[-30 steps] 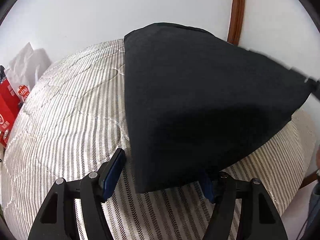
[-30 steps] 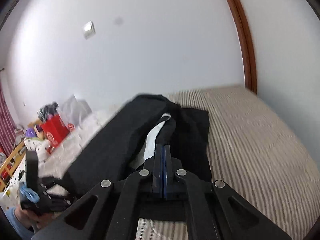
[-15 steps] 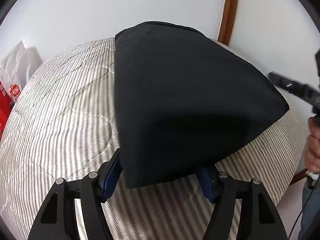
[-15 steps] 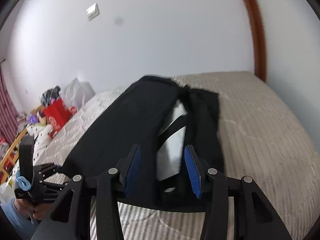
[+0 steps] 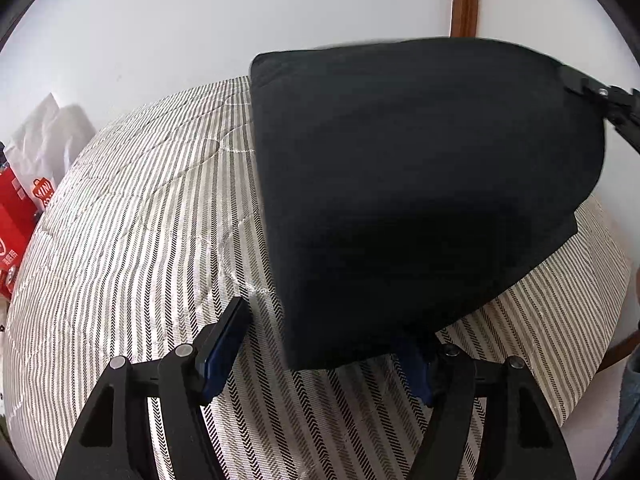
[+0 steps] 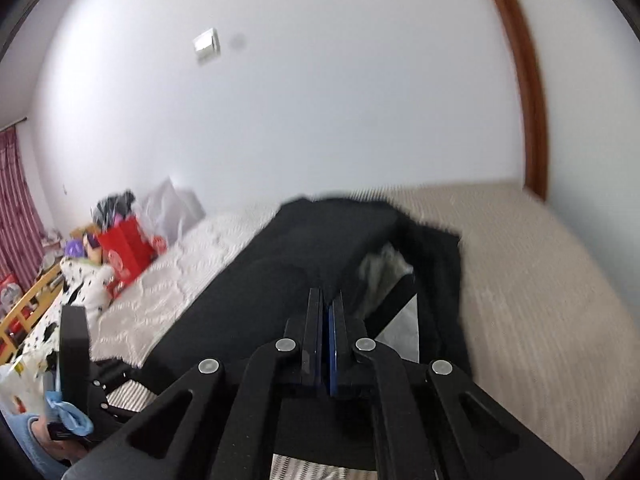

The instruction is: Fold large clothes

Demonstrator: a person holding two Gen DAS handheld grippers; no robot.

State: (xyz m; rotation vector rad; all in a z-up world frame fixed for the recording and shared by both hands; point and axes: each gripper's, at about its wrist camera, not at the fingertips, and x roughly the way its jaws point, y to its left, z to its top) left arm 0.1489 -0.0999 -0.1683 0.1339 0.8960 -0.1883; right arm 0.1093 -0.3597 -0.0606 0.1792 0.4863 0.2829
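A large black garment (image 5: pixel 420 200) lies on the striped bed cover (image 5: pixel 140 240), its right side lifted. In the left wrist view my left gripper (image 5: pixel 332 340) is open, its blue pads either side of the garment's near corner, the right pad partly hidden under the cloth. My right gripper (image 6: pixel 325 312) is shut on the black garment's (image 6: pixel 288 280) edge and holds it up; it shows at the right edge of the left wrist view (image 5: pixel 600 96). A white inner patch (image 6: pixel 384 268) shows between the folds.
The white wall and a brown wooden door frame (image 5: pixel 464 0) stand behind the bed. A red bag (image 6: pixel 124 248) and white bags (image 5: pixel 48 140) sit at the bed's far left with toys. My left gripper's body shows low left in the right wrist view (image 6: pixel 76 360).
My right gripper was shut, opened half a second ago, and has shut again on the garment's edge and lifted it. The left gripper stayed open at the near corner.
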